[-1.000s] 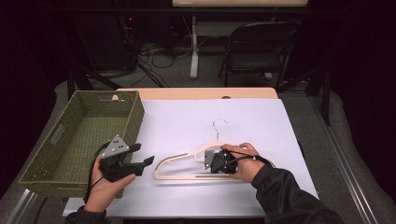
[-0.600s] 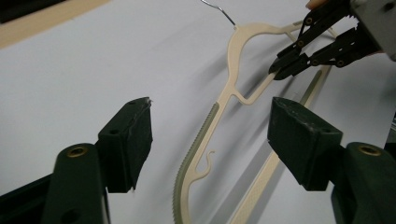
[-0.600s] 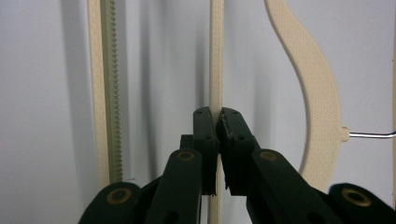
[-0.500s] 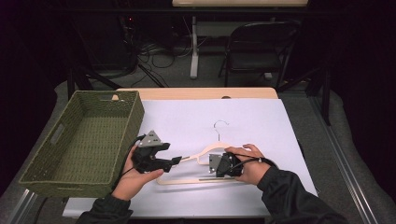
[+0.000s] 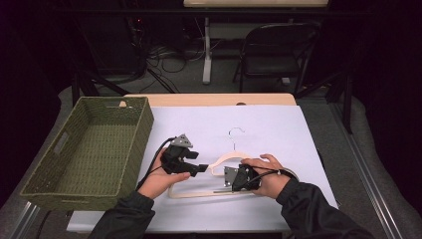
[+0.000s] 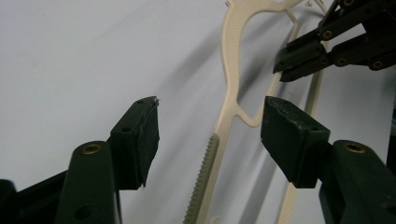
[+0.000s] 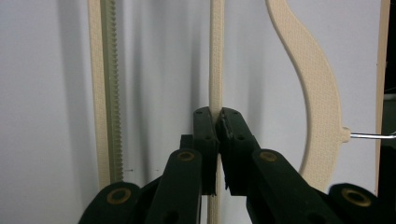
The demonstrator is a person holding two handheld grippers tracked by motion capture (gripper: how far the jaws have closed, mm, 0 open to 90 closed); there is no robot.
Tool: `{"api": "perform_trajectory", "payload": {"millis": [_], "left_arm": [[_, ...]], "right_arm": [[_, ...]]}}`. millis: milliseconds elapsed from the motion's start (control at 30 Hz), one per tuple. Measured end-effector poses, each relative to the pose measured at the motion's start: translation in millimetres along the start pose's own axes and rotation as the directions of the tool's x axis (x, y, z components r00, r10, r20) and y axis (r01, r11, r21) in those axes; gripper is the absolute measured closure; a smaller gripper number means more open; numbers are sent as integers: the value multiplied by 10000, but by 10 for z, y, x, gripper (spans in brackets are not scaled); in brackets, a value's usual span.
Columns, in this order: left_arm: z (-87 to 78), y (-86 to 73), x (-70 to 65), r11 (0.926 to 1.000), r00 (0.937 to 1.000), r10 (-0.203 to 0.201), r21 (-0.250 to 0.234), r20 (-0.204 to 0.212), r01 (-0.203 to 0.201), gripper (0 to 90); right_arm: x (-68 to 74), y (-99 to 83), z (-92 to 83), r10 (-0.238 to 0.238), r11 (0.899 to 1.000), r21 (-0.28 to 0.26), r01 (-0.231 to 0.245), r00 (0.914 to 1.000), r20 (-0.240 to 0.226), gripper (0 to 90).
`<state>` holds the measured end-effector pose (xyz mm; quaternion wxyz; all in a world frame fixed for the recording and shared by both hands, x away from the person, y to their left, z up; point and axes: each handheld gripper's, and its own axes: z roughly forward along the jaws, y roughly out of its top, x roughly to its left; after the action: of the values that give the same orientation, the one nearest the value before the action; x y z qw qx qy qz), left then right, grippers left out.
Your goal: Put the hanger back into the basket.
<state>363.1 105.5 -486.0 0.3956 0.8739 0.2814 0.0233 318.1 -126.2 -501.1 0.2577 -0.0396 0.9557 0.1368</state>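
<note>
A cream plastic hanger (image 5: 209, 180) lies flat on the white bench (image 5: 278, 129), its long axis running left to right in front of the person, its metal hook (image 5: 235, 135) pointing away. The right tongs (image 5: 225, 182) are clamped on the hanger's thin straight bar. The left tongs (image 5: 203, 168) stand fairly wide and have just been narrowing — the hanger's left shoulder sits between the pads (image 6: 140, 140), untouched. That shoulder lies straight ahead of them, very near. A green woven basket (image 5: 142, 124) stands to the left, and bare bench lies beyond the hook — open room for moving.
</note>
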Motion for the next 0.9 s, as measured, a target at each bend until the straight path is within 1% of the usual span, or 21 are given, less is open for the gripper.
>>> {"api": "perform_trajectory", "payload": {"millis": [33, 67, 100, 133, 167, 200, 233, 267, 300, 367, 467, 500, 533, 567, 600, 667, 700, 800, 833, 867, 900], "left_arm": [[23, 3, -1, 10000, 10000, -17, 48, 78, 16, 388], [43, 6, 8, 9999, 9996, -24, 120, 286, 20, 397], [65, 6, 16, 9999, 9990, -37, 140, 441, 31, 397], [83, 7, 14, 9998, 9993, -62, 216, 374, 54, 397], [102, 7, 19, 9995, 9987, -111, 290, 501, 96, 406], [121, 8, 18, 9993, 9983, -100, 361, 566, 80, 407], [140, 9, 16, 9992, 9979, -95, 405, 641, 69, 409], [160, 8, 21, 9991, 9964, -96, 429, 847, 60, 415], [176, 11, 15, 9987, 9963, -114, 515, 852, 70, 418], [217, 14, 13, 9980, 9938, -94, 634, 1108, 24, 419], [304, 17, -4, 9951, 9932, -15, 987, 1165, -101, 423], [304, 17, -4, 9951, 9932, -15, 987, 1165, -101, 424], [325, 17, -3, 9945, 9928, -2, 1043, 1201, -125, 424], [341, 18, -10, 9933, 9937, 37, 1145, 1119, -166, 428], [359, 18, -11, 9926, 9930, 23, 1199, 1180, -165, 429], [392, 11, -5, 9915, 9905, 6, 1289, 1374, -184, 433], [403, 10, -10, 9901, 9915, 52, 1382, 1303, -234, 440], [429, 2, -16, 9877, 9898, 88, 1536, 1419, -308, 461], [433, 0, -19, 9870, 9896, 91, 1575, 1437, -320, 467], [437, -2, -18, 9865, 9895, 96, 1602, 1440, -328, 476], [440, -4, -17, 9858, 9896, 88, 1650, 1433, -327, 484]], "right_arm": [[0, 0, 0, 0, 10000, 0, 0, 10000, 0, 855], [-6, 6, 1, -78, 10000, 26, 78, 9999, -89, 855], [4, 5, 18, -91, 9998, -201, 94, 9998, 154, 854], [4, 11, 20, -145, 9997, -213, 149, 9997, 173, 855], [5, 18, 22, -162, 9997, -191, 165, 9997, 160, 855], [15, 24, 19, -76, 9999, -82, 77, 9999, 113, 854], [7, 32, 16, -223, 9998, -1, 223, 9997, 71, 855], [10, 36, 17, -216, 9998, 3, 216, 9997, 76, 855], [13, 38, 22, -210, 9998, -33, 211, 9997, 126, 855], [15, 40, 28, -248, 9996, -103, 250, 9995, 194, 855], [32, 56, 24, -434, 9990, -76, 435, 9989, 195, 855], [32, 56, 24, -434, 9990, -76, 435, 9989, 195, 855], [38, 62, 14, -472, 9989, 25, 471, 9984, 306, 854], [41, 61, 25, -466, 9988, -162, 472, 9984, 326, 854], [41, 64, 27, -487, 9986, -205, 495, 9981, 379, 855], [45, 74, 18, -470, 9987, -155, 475, 9983, 336, 854], [43, 78, 18, -518, 9984, -187, 525, 9980, 355, 855], [51, 90, 16, -521, 9984, -193, 529, 9979, 396, 854], [59, 92, 9, -432, 9990, -87, 435, 9986, 309, 854], [53, 97, 10, -582, 9982, -109, 585, 9978, 316, 854], [55, 99, 14, -604, 9980, -152, 609, 9976, 346, 854]]}}
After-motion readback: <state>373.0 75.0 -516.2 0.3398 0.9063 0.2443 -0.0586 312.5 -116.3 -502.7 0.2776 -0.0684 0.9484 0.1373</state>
